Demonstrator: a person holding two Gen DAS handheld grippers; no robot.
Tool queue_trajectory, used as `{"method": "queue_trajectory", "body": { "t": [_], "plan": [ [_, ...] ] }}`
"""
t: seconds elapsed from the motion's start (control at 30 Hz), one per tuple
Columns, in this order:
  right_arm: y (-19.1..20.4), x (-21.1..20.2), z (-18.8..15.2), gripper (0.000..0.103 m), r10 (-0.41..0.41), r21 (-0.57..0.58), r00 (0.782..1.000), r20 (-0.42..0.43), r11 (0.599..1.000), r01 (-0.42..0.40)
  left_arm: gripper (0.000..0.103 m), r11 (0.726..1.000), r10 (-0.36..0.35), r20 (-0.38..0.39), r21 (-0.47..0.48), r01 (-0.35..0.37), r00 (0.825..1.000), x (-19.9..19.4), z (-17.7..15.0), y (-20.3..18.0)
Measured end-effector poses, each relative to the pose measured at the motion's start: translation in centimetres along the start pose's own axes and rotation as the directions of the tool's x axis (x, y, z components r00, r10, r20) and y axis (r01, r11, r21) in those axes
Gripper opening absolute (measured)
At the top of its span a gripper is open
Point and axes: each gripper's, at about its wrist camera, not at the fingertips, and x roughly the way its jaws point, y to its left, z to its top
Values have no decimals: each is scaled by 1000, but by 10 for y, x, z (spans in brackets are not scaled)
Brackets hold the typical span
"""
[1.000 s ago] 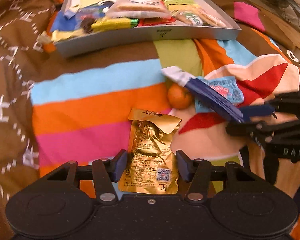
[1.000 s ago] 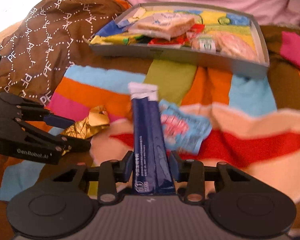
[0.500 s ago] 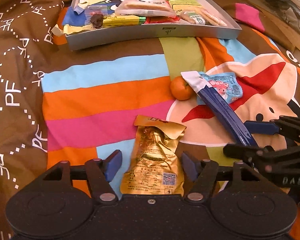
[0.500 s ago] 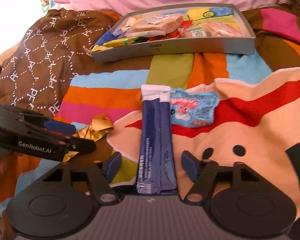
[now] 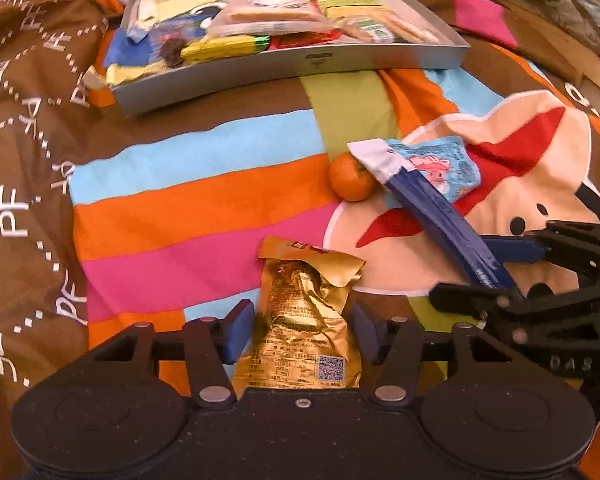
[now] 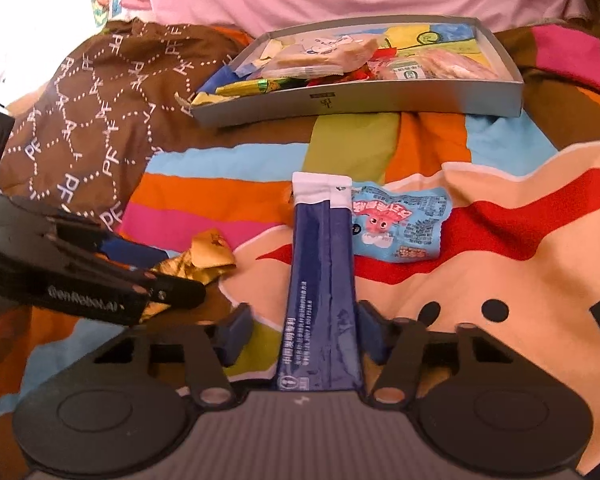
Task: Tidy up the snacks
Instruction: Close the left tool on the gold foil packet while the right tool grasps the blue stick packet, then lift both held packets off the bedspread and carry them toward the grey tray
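Striped multicoloured bedspread [image 5: 204,196] carries everything. Shallow grey cardboard tray [image 5: 284,68] at far edge already holds several wrapped snacks: partly done. Left out on the bedspread: long navy stick sachet [image 6: 324,280], crinkled gold foil pouch [image 5: 306,320], light-blue cartoon packet [image 6: 400,224], small orange mandarin [image 5: 350,176]. Right tongs [image 6: 304,330] stand apart around the sachet; left tongs [image 5: 302,330] likewise flank the pouch, neither pinched yet.

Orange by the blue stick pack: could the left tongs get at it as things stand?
Probably yes. The orange lies ahead of the left tongs, which are open astride the gold pouch. The blue stick pack overlaps its right edge only; its left side and top look free.
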Motion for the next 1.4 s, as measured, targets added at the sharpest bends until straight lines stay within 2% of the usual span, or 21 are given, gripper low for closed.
{"method": "queue_trajectory", "body": {
  "t": [0.13, 0.3, 0.47, 0.63, 0.77, 0.87, 1.03, 1.13, 1.3, 1.4],
  "plan": [
    [0, 0, 0, 43, 8, 15, 1000, -3, 1000, -8, 52, 1000, 3, 0, -4, -3, 1000, -2, -1, -2],
    [3, -2, -1, 42, 14, 24, 1000, -7, 1000, -14, 49, 1000, 13, -5, -23, -13, 1000, -6, -5, -5],
    [8, 0, -3, 46, 1, -4, 1000, -13, 1000, -1, 48, 999, 16, -10, -38, -16, 1000, -10, -7, -4],
    [11, -4, -5, 41, -13, -12, 1000, -6, 1000, 13, 47, 996, 6, -21, -91, -8, 1000, -12, -8, 1],
    [25, -8, -8, 37, -59, -96, 998, 1, 994, 59, 45, 987, -10, -42, -158, 4, 999, -16, -9, 4],
    [40, -11, -12, 37, -104, -183, 994, 11, 978, 104, 44, 985, -10, -41, -175, 3, 999, -21, -12, 5],
    [57, -16, -18, 36, -180, -290, 983, 47, 939, 186, 41, 988, 4, -19, -154, -7, 1000, -29, -16, 3],
    [57, -17, -19, 36, -183, -295, 982, 43, 937, 188, 41, 993, -2, -31, -117, -2, 1000, -29, -19, 1],
    [53, -18, -18, 36, -174, -273, 984, 40, 945, 179, 53, 997, -34, -70, -67, 29, 997, -25, -23, 1],
    [51, -17, -17, 37, -169, -267, 985, 34, 948, 172, 58, 999, -44, -93, -5, 43, 995, -23, -25, 1]
  ]
}}
